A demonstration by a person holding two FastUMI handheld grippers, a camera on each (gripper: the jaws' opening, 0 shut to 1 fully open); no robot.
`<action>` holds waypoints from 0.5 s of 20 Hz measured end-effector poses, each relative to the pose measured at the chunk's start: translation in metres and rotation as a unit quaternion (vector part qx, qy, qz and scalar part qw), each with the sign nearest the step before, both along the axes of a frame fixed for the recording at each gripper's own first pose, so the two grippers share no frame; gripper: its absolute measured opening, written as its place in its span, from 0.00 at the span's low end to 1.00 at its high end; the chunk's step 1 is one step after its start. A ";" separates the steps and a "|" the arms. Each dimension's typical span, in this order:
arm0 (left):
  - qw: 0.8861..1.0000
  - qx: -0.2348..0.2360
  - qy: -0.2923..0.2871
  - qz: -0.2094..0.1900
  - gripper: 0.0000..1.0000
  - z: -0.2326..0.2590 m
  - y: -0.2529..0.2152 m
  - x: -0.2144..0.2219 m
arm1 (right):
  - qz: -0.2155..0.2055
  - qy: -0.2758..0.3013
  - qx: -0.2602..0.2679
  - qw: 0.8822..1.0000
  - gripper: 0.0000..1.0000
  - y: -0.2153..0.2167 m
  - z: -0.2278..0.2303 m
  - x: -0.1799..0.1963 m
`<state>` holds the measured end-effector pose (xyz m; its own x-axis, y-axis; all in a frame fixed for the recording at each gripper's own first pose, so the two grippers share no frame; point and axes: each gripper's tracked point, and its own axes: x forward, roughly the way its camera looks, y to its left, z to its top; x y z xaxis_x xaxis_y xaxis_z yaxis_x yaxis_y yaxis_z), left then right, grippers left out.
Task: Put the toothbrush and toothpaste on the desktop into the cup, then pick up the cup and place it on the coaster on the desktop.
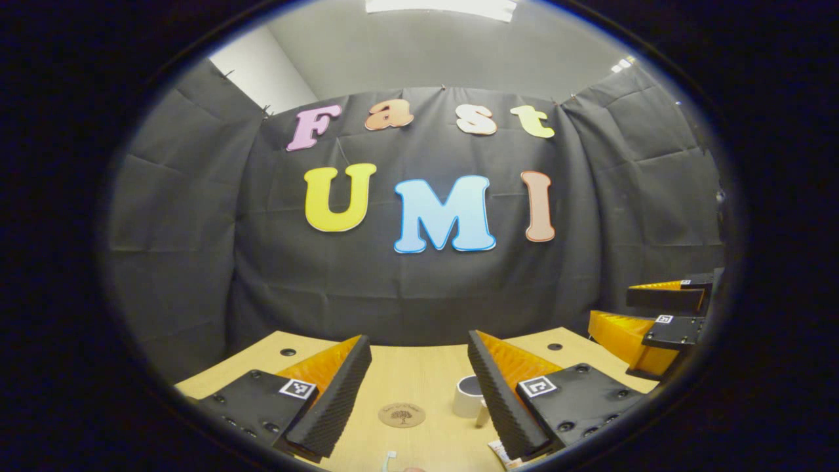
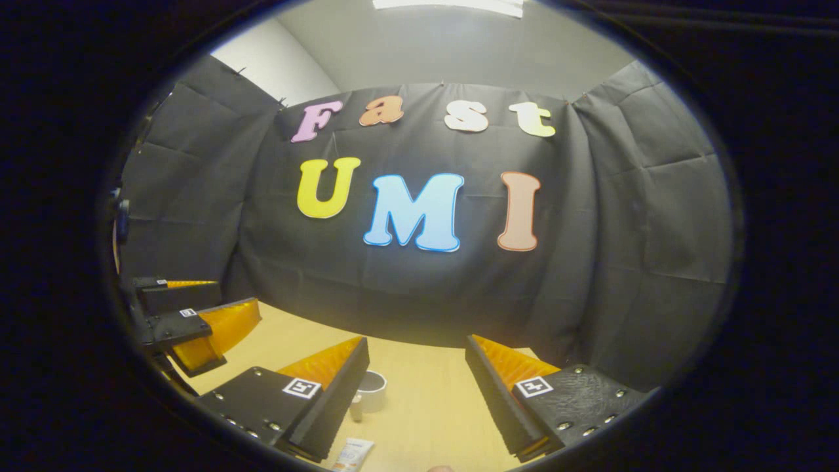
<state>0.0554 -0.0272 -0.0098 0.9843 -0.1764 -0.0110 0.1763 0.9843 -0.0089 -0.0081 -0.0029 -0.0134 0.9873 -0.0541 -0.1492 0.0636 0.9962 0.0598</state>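
1. While nothing sits between either pair of fingers, both pairs spread wide and empty: left gripper [image 1: 419,393] and right gripper [image 2: 417,393] held above the desktop [image 1: 406,373].
2. Cup [image 1: 469,396] upright on the wood at about 5 o'clock in the left gripper view, partly hidden behind the right-hand finger; same cup [image 2: 371,392] at about 7 o'clock in the right gripper view, tucked behind the left-hand finger.
3. Coaster [image 1: 402,415] flat at 6 o'clock, just beside the cup, not under it.
4. Toothbrush [image 1: 389,460] barely peeking in at 6 o'clock, low edge; toothpaste [image 2: 352,453] lying flat at 7 o'clock, near the cup. Neither yet in the cup.
5. Likely risks, judged only: knocking the light cup over with a finger while reaching for the tube so close by; pinching the flat tube poorly against the wood and letting it slip; tipping the cup once the long brush leans on its rim.
6. Surface: pale wooden top with a few dark round holes toward the far edge, smooth-looking.
7. Room: black cloth walls hung around the booth, grey ceiling with a bright light panel at 12 o'clock.
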 end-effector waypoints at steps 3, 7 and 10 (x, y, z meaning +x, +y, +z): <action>1.000 0.010 -0.001 0.003 0.94 0.001 0.007 0.006 | -0.006 0.020 0.014 1.000 0.92 0.001 -0.005 -0.003; 0.999 0.019 0.034 -0.008 0.96 -0.023 0.002 0.012 | -0.018 0.051 0.038 0.998 0.92 0.001 -0.014 -0.005; 0.997 0.024 0.066 -0.008 0.96 -0.043 0.006 0.018 | -0.025 0.088 0.060 0.994 0.92 0.003 -0.027 -0.004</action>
<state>0.0735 -0.0214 -0.0527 0.9706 -0.1888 -0.1493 0.1929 0.9811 0.0133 -0.0122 -0.0004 -0.0399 0.9417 -0.0741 -0.3282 0.1334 0.9777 0.1620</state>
